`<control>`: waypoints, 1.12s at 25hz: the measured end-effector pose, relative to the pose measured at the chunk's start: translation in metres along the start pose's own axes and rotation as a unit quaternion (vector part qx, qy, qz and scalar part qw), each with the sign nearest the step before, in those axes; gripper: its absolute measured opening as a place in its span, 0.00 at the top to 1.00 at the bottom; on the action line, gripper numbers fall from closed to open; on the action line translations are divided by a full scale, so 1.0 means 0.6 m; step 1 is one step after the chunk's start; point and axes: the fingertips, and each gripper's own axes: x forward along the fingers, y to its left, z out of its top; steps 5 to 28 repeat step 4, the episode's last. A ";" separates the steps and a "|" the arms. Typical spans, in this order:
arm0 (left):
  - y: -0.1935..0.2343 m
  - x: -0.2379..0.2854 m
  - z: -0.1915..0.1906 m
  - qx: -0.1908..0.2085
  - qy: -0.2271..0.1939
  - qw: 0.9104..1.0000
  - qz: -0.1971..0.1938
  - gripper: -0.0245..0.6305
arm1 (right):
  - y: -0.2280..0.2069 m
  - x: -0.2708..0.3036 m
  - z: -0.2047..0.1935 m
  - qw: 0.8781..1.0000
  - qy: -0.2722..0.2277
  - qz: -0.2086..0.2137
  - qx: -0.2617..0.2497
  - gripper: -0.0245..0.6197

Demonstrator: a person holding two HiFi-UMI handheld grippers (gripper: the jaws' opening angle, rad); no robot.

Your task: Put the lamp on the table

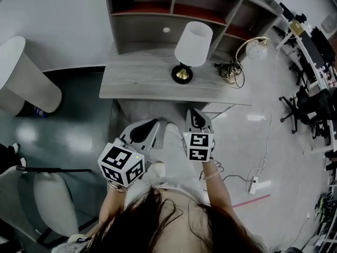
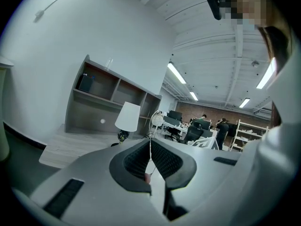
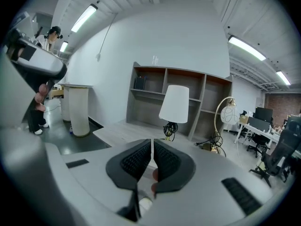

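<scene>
The lamp [image 1: 192, 44] has a white shade and a black and gold base, and it stands upright on the low grey wooden table [image 1: 137, 80], near the table's middle. It also shows ahead in the left gripper view [image 2: 128, 117] and the right gripper view [image 3: 174, 103]. My left gripper [image 1: 150, 124] [image 2: 150, 142] is held short of the table's front edge, shut with nothing in it. Beside it, my right gripper [image 1: 196, 115] [image 3: 152, 142] is also shut and empty. Both point toward the lamp and are well apart from it.
A grey shelf unit [image 1: 200, 4] rises behind the table. A tangle of cables [image 1: 230, 70] lies on the table's right end, next to a gold arc lamp with a globe [image 1: 256, 49]. A white cylinder [image 1: 23, 78] stands at the left, office chairs [image 1: 300, 109] at the right, and a power strip [image 1: 254, 183] lies on the floor.
</scene>
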 end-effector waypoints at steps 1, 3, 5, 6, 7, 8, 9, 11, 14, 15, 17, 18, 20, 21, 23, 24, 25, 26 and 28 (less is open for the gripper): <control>0.003 -0.004 0.001 0.000 -0.005 1.000 0.001 0.94 | -0.001 -0.005 0.003 1.000 -0.006 -0.004 -0.001 0.91; 0.008 -0.014 0.000 -0.001 -0.015 1.000 0.003 0.94 | -0.006 -0.015 0.004 1.000 -0.017 -0.013 -0.004 0.91; 0.010 -0.018 -0.002 -0.002 -0.019 1.000 0.005 0.94 | -0.008 -0.020 0.004 1.000 -0.022 -0.018 -0.007 0.91; 0.010 -0.018 -0.002 -0.002 -0.019 1.000 0.005 0.94 | -0.008 -0.020 0.004 1.000 -0.022 -0.018 -0.007 0.91; 0.010 -0.018 -0.002 -0.002 -0.019 1.000 0.005 0.94 | -0.008 -0.020 0.004 1.000 -0.022 -0.018 -0.007 0.91; 0.010 -0.018 -0.002 -0.002 -0.019 1.000 0.005 0.94 | -0.008 -0.020 0.004 1.000 -0.022 -0.018 -0.007 0.91; 0.010 -0.018 -0.002 -0.002 -0.019 1.000 0.005 0.94 | -0.008 -0.020 0.004 1.000 -0.022 -0.018 -0.007 0.91; 0.010 -0.018 -0.002 -0.002 -0.019 1.000 0.005 0.94 | -0.008 -0.020 0.004 1.000 -0.022 -0.018 -0.007 0.91; 0.010 -0.018 -0.002 -0.002 -0.019 1.000 0.005 0.94 | -0.008 -0.020 0.004 1.000 -0.022 -0.018 -0.007 0.91; 0.010 -0.018 -0.002 -0.002 -0.019 1.000 0.005 0.94 | -0.008 -0.020 0.004 1.000 -0.022 -0.018 -0.007 0.91; 0.010 -0.018 -0.002 -0.002 -0.019 1.000 0.005 0.94 | -0.008 -0.020 0.004 1.000 -0.022 -0.018 -0.007 0.91; 0.010 -0.018 -0.002 -0.002 -0.019 1.000 0.005 0.94 | -0.008 -0.020 0.004 1.000 -0.022 -0.018 -0.007 0.91; 0.010 -0.018 -0.002 -0.002 -0.019 1.000 0.005 0.94 | -0.008 -0.020 0.004 1.000 -0.022 -0.018 -0.007 0.91; 0.010 -0.018 -0.002 -0.002 -0.019 1.000 0.005 0.94 | -0.008 -0.020 0.004 1.000 -0.022 -0.018 -0.007 0.91; 0.010 -0.018 -0.002 -0.002 -0.019 1.000 0.005 0.94 | -0.008 -0.020 0.004 1.000 -0.022 -0.018 -0.007 0.91; 0.010 -0.018 -0.002 -0.002 -0.019 1.000 0.005 0.94 | -0.008 -0.020 0.004 1.000 -0.022 -0.018 -0.007 0.91; 0.010 -0.018 -0.002 -0.002 -0.019 1.000 0.005 0.94 | -0.008 -0.020 0.004 1.000 -0.022 -0.018 -0.007 0.91; 0.010 -0.018 -0.002 -0.002 -0.019 1.000 0.005 0.94 | -0.008 -0.020 0.004 1.000 -0.022 -0.018 -0.007 0.91; 0.010 -0.018 -0.002 -0.002 -0.019 1.000 0.005 0.94 | -0.008 -0.020 0.004 1.000 -0.022 -0.018 -0.007 0.91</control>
